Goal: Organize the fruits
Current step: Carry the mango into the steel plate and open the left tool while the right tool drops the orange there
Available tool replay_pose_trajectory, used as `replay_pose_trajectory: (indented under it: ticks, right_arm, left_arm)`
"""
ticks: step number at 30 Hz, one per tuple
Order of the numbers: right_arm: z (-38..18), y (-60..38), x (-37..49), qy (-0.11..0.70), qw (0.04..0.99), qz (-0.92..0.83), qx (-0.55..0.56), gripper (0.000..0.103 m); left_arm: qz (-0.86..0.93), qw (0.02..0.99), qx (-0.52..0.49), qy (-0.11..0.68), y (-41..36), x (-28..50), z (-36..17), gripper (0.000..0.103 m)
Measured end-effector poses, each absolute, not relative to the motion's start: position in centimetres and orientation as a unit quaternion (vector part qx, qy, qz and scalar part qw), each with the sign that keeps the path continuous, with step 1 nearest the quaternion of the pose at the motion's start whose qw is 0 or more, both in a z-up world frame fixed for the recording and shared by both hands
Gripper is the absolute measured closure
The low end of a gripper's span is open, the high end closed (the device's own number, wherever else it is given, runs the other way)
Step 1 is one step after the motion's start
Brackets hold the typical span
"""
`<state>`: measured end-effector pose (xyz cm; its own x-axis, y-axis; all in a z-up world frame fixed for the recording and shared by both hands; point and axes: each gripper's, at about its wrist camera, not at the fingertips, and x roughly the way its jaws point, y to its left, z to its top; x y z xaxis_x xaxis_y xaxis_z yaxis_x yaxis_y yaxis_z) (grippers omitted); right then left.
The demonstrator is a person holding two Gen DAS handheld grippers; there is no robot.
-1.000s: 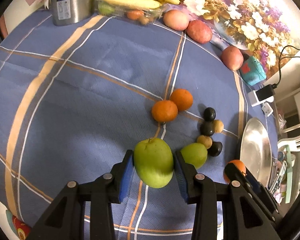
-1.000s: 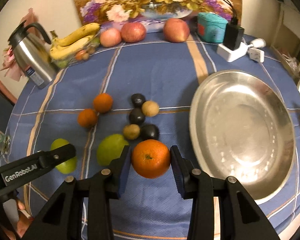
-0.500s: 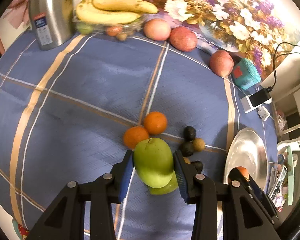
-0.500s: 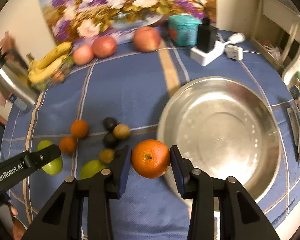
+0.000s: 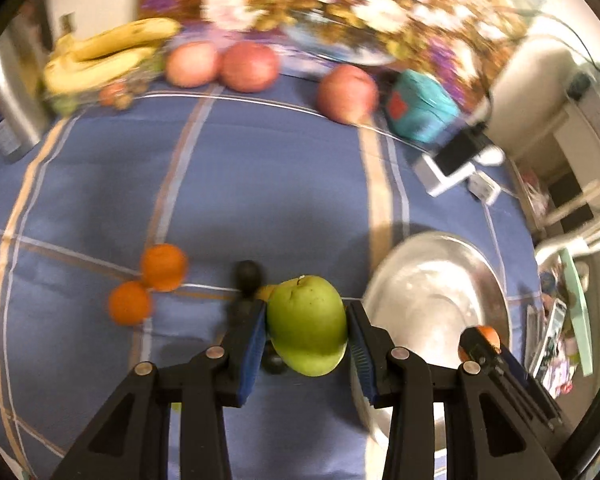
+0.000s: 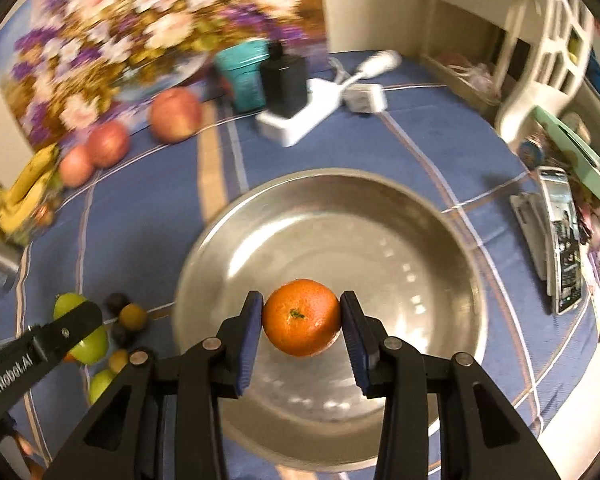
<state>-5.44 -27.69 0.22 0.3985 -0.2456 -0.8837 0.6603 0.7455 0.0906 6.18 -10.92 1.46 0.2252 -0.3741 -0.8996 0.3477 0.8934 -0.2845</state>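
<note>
My left gripper (image 5: 307,326) is shut on a green apple (image 5: 307,324) and holds it above the cloth, just left of the steel bowl (image 5: 436,300). My right gripper (image 6: 302,318) is shut on an orange (image 6: 301,317) and holds it over the inside of the steel bowl (image 6: 340,220). Two oranges (image 5: 146,284) lie on the cloth to the left. Small dark and yellow fruits (image 5: 248,274) lie behind the apple. In the right wrist view another green fruit (image 6: 100,382) lies at the lower left, below the left gripper (image 6: 72,326) with its apple.
Three red apples (image 5: 248,66) and bananas (image 5: 108,52) stand at the table's back by a flower painting. A teal box (image 5: 418,106), a charger block (image 6: 284,80) and a power strip are at the back right. A phone (image 6: 560,236) lies right of the bowl.
Both grippers moved right with their fruit. The orange now hangs over the bowl's inside; the green apple has come close to the bowl's left rim.
</note>
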Motion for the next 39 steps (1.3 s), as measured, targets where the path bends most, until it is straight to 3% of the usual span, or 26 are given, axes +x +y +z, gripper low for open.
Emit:
replay_pose_trajectory:
  ticks: [14, 39]
  right_arm:
    - [0.1, -33.0, -6.4, 0.459, 0.795, -0.306, 0.252, 0.062]
    - [-1.7, -33.3, -6.5, 0.498, 0.78, -0.292, 0.242, 0.06]
  left_arm:
    - [-0.28, 0.766, 0.025, 0.578, -17.0, 4.6, -0.4, 0.06]
    - [-0.29, 0.767, 0.059, 0.569, -18.4, 3.7, -0.7, 0.059]
